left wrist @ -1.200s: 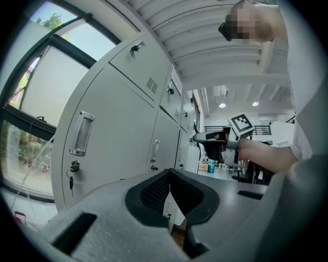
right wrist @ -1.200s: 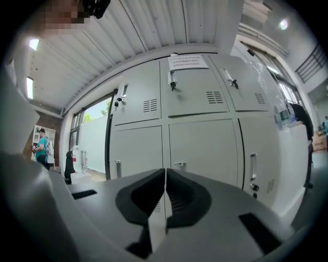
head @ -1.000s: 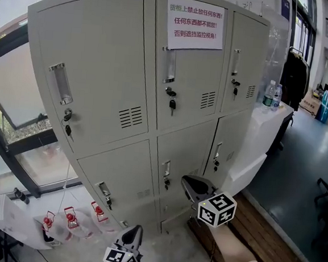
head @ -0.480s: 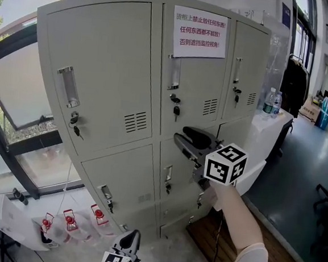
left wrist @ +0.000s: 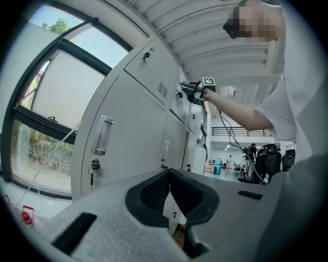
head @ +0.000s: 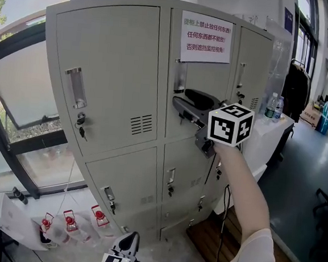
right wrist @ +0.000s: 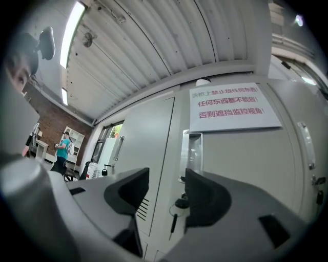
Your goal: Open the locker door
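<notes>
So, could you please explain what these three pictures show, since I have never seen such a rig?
No robot here: a person holds a two-jaw gripper in each hand. The head view comes from a camera on the person's head, facing a grey locker cabinet. Each gripper view comes from a camera riding on that gripper. The right gripper is raised to the top middle door, near its recessed handle, below a paper notice; its jaws are opening, with nothing gripped. The left gripper hangs low, shut and empty.
</notes>
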